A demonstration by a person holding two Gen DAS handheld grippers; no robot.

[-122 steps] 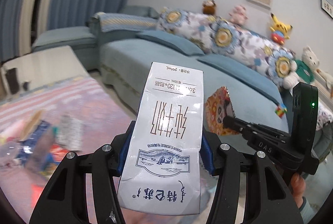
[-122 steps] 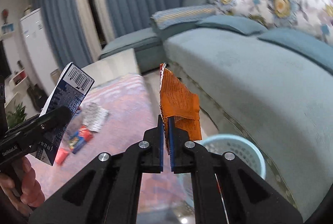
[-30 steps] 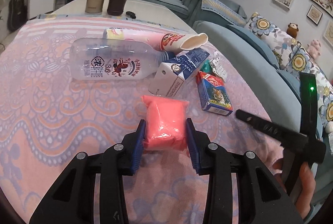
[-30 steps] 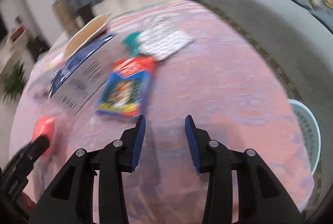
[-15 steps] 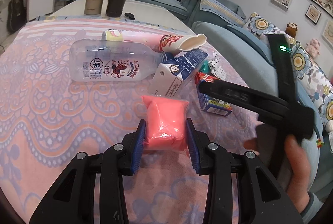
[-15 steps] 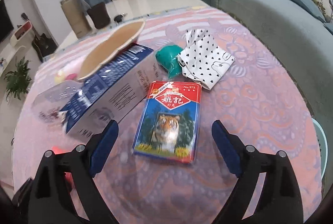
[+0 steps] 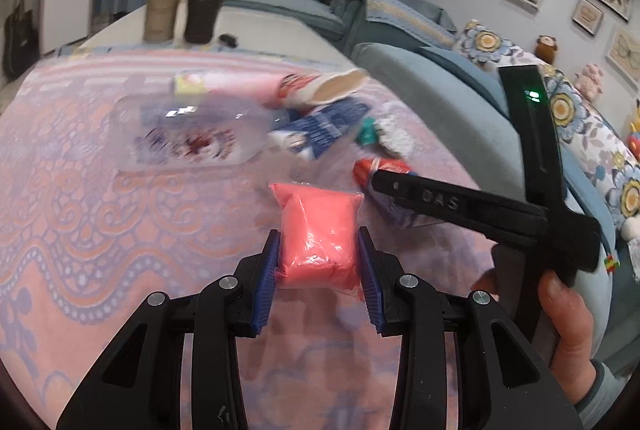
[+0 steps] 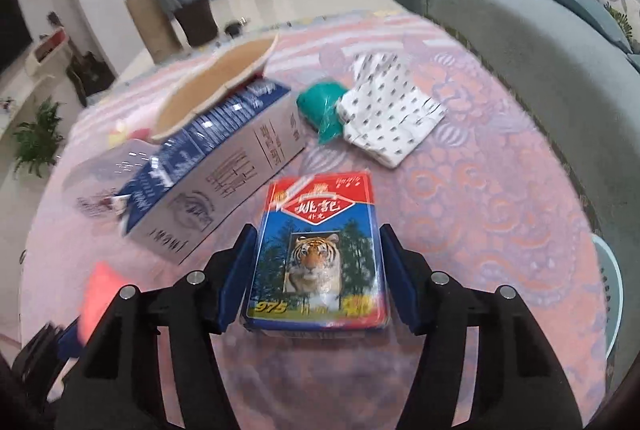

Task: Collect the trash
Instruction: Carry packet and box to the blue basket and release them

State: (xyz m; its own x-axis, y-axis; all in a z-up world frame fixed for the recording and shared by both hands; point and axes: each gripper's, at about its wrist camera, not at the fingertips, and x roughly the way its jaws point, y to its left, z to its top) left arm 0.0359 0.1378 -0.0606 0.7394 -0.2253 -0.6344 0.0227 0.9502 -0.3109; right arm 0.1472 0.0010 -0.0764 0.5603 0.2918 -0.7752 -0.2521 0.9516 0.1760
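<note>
My left gripper is shut on a pink plastic packet and holds it just above the pink patterned tablecloth. My right gripper is partly open, its blue pads on either side of a flat box with a tiger picture that lies on the cloth; small gaps show at both pads. In the left wrist view the right gripper reaches in from the right over that box. The pink packet also shows blurred in the right wrist view.
A blue-and-white milk carton, a clear bottle, a pink paper cup, a green packet and a spotted white wrapper lie on the cloth. A pale blue basket stands by the grey sofa.
My right gripper has come down around the tiger box and narrowed its jaws from wide open. My left gripper has lifted the pink packet slightly and shifted; the view is blurred by motion.
</note>
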